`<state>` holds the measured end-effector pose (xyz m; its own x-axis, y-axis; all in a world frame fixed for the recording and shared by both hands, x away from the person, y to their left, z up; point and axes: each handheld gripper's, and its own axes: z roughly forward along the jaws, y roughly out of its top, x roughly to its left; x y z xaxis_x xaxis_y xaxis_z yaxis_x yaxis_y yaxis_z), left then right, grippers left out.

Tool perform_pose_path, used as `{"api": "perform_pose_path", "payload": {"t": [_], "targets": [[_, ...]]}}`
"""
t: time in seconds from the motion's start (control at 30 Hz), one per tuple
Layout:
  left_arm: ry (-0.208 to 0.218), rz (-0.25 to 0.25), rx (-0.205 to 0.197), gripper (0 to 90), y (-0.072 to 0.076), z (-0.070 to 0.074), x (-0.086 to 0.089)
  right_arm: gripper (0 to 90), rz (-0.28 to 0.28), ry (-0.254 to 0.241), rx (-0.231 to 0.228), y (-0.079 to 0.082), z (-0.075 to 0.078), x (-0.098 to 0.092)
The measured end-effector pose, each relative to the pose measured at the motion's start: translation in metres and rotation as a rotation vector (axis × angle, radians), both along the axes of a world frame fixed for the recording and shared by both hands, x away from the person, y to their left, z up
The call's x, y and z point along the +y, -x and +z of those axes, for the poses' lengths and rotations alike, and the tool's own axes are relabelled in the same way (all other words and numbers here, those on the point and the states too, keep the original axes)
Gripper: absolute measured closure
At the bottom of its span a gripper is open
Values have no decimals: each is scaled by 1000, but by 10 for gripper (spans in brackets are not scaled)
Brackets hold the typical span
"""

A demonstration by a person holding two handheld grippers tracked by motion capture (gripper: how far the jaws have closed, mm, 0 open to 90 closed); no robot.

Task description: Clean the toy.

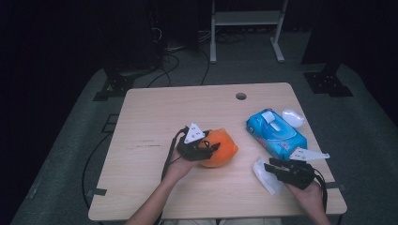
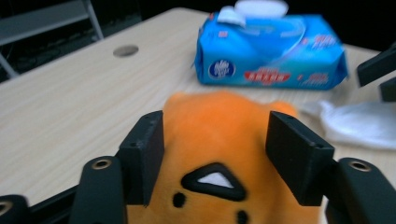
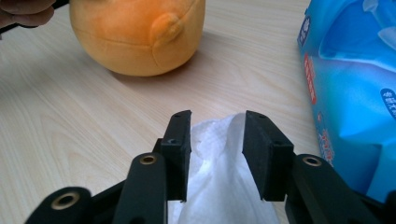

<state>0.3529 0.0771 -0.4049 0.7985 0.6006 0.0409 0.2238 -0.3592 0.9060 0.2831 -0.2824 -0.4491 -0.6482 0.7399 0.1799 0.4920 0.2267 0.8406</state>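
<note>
on a pale wood table in a dark room, a person works two hand-held claws over an orange plush and a white wipe. the left gripper has its jaws set either side of the plush near the table's middle; in the left gripper view the pads flank the toy's face with the fabric bulging between them, spread rather than squeezing, as far as can be told. the right gripper sits at the near right edge with its jaws parted around the wipe, which rises loosely between them without being pinched. the plush looks soft, light and springy, likely to give under pressure and best taken across its round body rather than by an ear; the wipe looks thin, limp and possibly damp, apt to fold or drag, so a raised crease is the natural place to nip it. just beyond the wipe lies a blue wipes pack with its flap up, a white lid beside it. the tabletop seems smooth, with a round cable hole near the far edge; past it are grey floor, trailing cables and a metal stand.
</note>
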Motion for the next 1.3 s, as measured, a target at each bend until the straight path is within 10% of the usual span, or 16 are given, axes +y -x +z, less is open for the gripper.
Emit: {"api": "perform_pose_path", "payload": {"t": [1.3], "targets": [[38,149,68,178,42,-4,86,384,-33,-18,-13,1,8,-1]]}}
